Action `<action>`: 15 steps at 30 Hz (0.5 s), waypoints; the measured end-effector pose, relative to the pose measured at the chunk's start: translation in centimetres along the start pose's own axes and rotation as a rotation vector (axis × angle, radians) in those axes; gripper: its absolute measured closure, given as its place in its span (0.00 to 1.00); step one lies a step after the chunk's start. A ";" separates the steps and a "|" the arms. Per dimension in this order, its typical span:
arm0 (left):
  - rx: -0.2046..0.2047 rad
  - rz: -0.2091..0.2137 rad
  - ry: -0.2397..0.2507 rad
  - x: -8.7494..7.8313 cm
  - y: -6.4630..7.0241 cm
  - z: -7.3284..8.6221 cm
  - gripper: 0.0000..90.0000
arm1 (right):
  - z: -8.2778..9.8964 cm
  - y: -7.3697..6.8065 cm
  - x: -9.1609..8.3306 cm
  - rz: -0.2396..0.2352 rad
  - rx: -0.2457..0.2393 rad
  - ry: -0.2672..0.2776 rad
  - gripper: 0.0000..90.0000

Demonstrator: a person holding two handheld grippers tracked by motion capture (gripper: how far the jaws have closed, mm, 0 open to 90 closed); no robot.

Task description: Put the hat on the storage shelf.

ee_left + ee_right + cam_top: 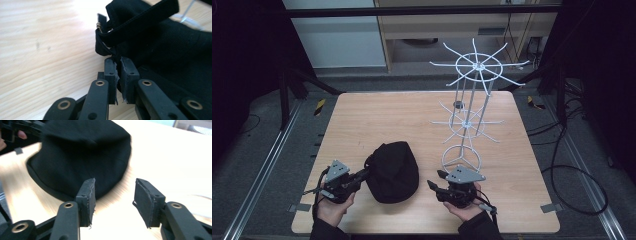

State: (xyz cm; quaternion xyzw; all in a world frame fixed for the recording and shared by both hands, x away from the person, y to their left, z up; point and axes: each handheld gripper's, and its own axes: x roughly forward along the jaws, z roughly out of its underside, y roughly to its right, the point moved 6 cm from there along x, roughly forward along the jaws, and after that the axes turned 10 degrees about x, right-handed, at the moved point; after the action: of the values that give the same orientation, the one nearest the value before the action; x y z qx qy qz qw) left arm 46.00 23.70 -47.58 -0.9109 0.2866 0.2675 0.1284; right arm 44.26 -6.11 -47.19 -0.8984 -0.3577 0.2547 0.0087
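I am looking down on a pale wooden surface (362,125) with a black cloth bag (392,171) lying near its front edge; I can read no writing or brand on it, and I cannot tell what it holds. My left gripper (119,72), just left of the bag, is pinching the bag's fabric beneath a strap (140,23). My right gripper (113,200), just right of the bag, is holding its fingers (87,197) apart, gripping nothing. A white wire rack (472,100) is standing behind the bag.
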 end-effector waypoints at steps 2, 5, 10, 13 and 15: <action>-0.001 -0.020 -0.028 0.3 -0.8 0.6 0.93 | 0.5 0.7 -0.1 0.017 0.009 -0.012 0.54; -0.013 -0.038 -0.065 0.9 -1.9 1.4 0.92 | 1.1 1.6 -0.3 0.043 0.029 -0.028 0.52; 0.031 -0.085 -0.149 2.1 -2.7 2.6 0.90 | 1.7 2.7 -0.7 0.083 0.050 -0.040 0.50; 0.064 -0.109 -0.183 2.5 -2.7 3.1 0.89 | 1.9 3.3 -0.9 0.112 0.050 -0.042 0.48; 0.070 -0.123 -0.195 2.7 -2.8 3.3 0.86 | 2.0 3.7 -1.1 0.126 0.050 -0.041 0.47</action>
State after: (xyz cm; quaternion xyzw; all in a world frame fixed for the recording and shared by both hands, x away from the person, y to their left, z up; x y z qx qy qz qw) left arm 48.15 25.99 -51.53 -0.8913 0.2257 0.3364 0.2037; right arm 45.01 -9.93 -49.20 -0.9133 -0.2941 0.2817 0.0079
